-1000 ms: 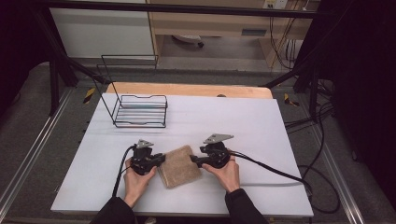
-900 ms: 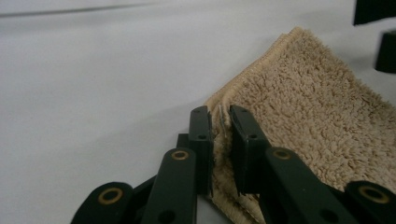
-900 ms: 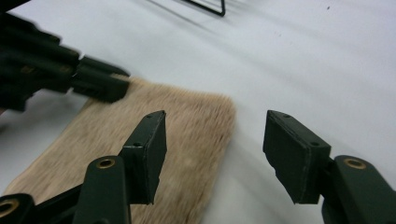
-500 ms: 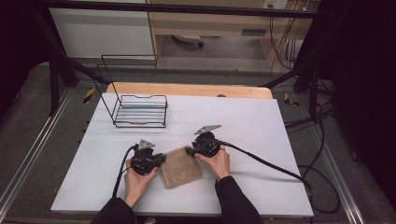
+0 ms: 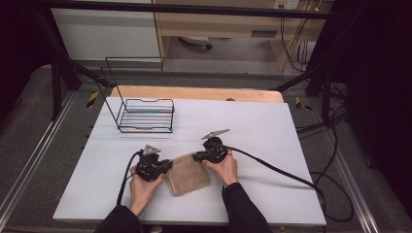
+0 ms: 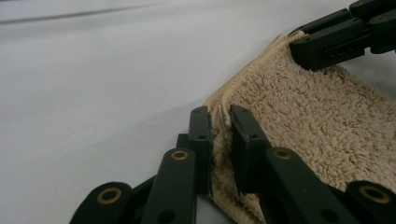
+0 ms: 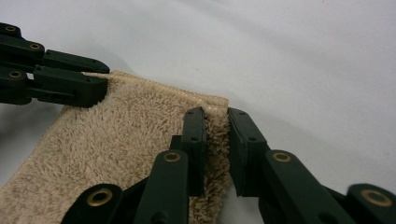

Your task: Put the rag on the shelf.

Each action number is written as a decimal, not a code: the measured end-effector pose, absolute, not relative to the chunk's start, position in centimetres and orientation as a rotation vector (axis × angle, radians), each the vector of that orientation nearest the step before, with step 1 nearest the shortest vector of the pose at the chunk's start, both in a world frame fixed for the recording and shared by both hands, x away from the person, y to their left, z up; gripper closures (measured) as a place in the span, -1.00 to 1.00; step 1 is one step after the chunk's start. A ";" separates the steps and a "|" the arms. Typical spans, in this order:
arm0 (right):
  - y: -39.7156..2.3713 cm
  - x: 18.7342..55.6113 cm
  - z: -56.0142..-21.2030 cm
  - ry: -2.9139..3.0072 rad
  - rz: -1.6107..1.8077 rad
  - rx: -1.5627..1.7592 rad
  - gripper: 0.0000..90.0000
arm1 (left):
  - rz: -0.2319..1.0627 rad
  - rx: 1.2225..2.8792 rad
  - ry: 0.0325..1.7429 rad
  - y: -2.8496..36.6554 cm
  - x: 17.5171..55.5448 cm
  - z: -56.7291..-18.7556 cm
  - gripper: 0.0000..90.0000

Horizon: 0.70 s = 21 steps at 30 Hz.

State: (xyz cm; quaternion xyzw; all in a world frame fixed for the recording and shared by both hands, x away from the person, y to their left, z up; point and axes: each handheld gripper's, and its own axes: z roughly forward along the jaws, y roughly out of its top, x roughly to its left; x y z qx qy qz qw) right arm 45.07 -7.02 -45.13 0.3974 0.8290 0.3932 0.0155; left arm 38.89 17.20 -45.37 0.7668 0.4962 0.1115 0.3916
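Two grippers work one folded towel [image 5: 187, 174], which lies on the white tabletop [image 5: 252, 126] near its front edge, a little left of the middle. From the high view the left gripper [image 5: 167, 166] meets the towel's left edge and the right gripper [image 5: 197, 157] its far right corner; a hand sits behind each, and a cable trails off each toward the front and right edges. Taking the cloth at two separate points on its border looks like the way to lift or unfold it without letting it bunch. A black wire rack [image 5: 145, 115] stands well apart at the far left corner; it carries nothing.

In the left gripper view the jaws stand nearly closed with the towel's hemmed edge [image 6: 223, 122] pinched between them, the pads pressing the pile on both sides; the other gripper's black jaws [image 6: 327, 42] rest on the far corner of the cloth.

In the right gripper view the jaws have just been closing, and the towel's corner [image 7: 215, 126] is now between them, squeezed into a thin upright fold just below the stitched hem; the left gripper [image 7: 79, 88] bites the opposite end. The grip sits close to the hem, probably because the stitching gives a firmer hold than loose pile.

No brand, label or writing can be read on the towel, the rack or the tools.
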 end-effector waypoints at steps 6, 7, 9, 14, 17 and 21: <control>-7.0 45.1 -45.0 2.583 1.224 1.253 0.85 | 0.282 1.952 1.244 17.3 38.9 -45.4 0.76; -7.0 45.1 -45.0 2.581 1.228 1.258 0.87 | 0.271 1.948 1.248 17.4 39.0 -45.4 0.77; -7.0 45.0 -45.0 2.577 1.234 1.259 0.89 | 0.242 1.931 1.253 17.6 39.1 -45.4 0.78; -7.1 44.7 -44.6 2.554 1.249 1.252 0.91 | 0.214 1.889 1.254 18.0 39.2 -45.3 0.82; -7.2 44.5 -44.2 2.536 1.257 1.237 0.91 | 0.228 1.877 1.235 18.0 39.0 -45.0 0.83; -7.5 43.9 -43.3 2.510 1.280 1.216 0.92 | 0.240 1.851 1.211 18.1 38.7 -44.4 0.83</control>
